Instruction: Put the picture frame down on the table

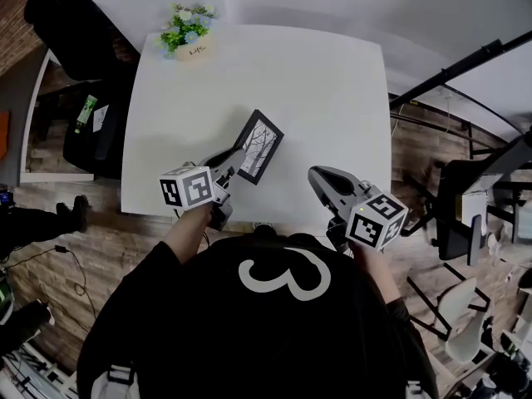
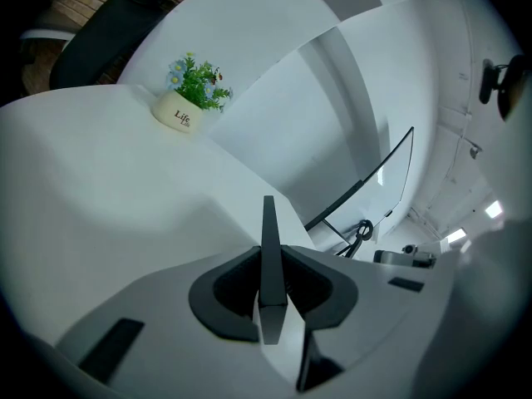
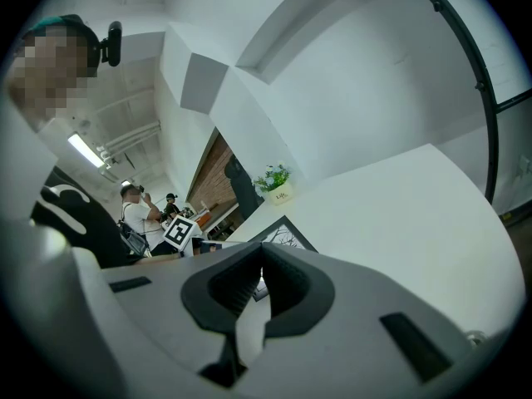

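The picture frame (image 1: 261, 144) is black-edged with a bare-tree print and sits tilted over the white table (image 1: 332, 90), near its front edge. My left gripper (image 1: 235, 164) is shut on the frame's near left edge. In the left gripper view the frame (image 2: 268, 231) stands edge-on as a thin dark strip, clamped between the jaws of the left gripper (image 2: 270, 260). Whether its lower edge touches the table I cannot tell. My right gripper (image 1: 317, 175) hovers to the frame's right, shut and empty. In the right gripper view the frame (image 3: 287, 233) shows just past the right gripper (image 3: 261, 254).
A small cream pot of flowers (image 1: 189, 38) stands at the table's far left corner, also seen as the pot (image 2: 184, 106) and the pot (image 3: 278, 186). A black chair (image 1: 71, 19) stands off the far left. White chairs (image 1: 465, 314) stand to the right. People (image 3: 137, 214) stand far behind.
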`<state>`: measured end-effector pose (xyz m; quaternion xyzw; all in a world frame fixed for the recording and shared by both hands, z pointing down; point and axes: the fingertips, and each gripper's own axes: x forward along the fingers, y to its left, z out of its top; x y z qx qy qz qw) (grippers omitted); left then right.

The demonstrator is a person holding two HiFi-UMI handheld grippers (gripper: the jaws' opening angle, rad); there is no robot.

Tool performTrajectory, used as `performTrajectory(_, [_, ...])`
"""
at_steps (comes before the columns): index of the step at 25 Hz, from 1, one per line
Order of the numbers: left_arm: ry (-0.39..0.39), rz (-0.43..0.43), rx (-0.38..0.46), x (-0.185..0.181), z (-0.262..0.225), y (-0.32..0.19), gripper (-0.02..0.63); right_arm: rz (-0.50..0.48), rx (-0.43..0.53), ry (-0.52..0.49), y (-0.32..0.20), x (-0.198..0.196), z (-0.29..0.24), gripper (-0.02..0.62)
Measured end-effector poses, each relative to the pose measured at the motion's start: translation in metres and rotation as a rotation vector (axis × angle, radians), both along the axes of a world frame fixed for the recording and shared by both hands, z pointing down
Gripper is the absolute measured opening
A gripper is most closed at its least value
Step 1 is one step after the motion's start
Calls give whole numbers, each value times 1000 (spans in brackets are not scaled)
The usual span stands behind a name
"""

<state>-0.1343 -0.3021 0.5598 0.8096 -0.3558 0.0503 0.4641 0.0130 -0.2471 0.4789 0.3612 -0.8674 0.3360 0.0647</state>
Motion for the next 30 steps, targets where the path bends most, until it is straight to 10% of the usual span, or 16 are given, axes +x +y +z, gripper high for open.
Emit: performTrajectory(30, [-206,-8,20,-15,32,-6,238,-40,-47,-9,-10,-15,11,23])
